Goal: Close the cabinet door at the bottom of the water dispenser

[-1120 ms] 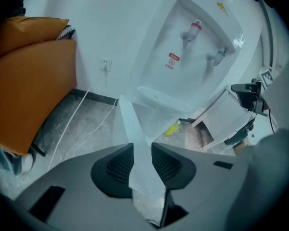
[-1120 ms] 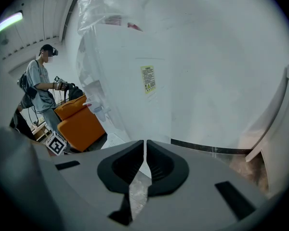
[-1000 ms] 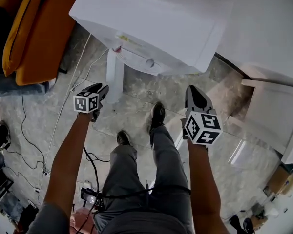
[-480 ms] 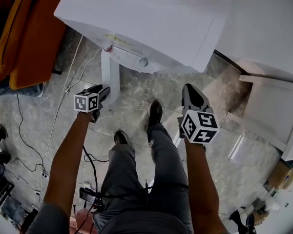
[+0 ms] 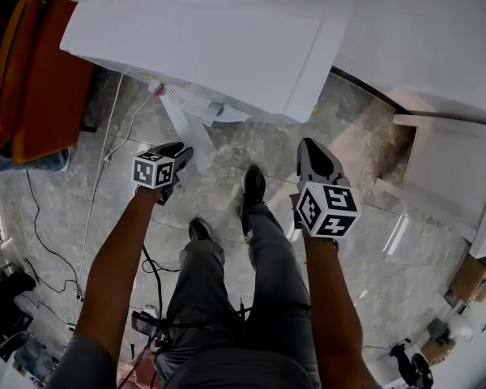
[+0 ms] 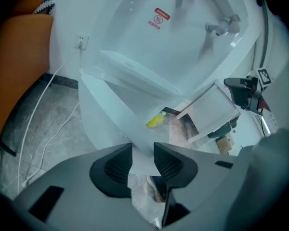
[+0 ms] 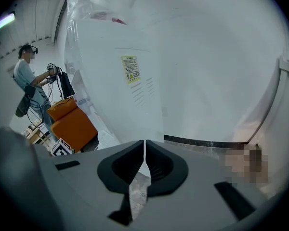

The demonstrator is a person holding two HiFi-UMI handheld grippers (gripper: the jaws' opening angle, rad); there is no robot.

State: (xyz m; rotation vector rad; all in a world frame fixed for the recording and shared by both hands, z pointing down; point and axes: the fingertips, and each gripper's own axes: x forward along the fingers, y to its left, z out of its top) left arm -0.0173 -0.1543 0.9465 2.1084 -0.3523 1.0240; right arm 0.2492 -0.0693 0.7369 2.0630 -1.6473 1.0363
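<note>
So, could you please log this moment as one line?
cabinet door: open; left hand-held gripper: jaws closing, door edge between; right hand-held gripper: shut, empty

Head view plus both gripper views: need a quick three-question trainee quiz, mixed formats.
1. True or false: the cabinet door is shut.
2. Whose jaws are together? A left, B right, C both.
3. What colour is the seat beside the water dispenser?
Key: 1 false, it stands open. 2 B, the right gripper; the left gripper has jaws that have just been closing but stand apart, the door's edge showing in the gap. 3 orange.
</note>
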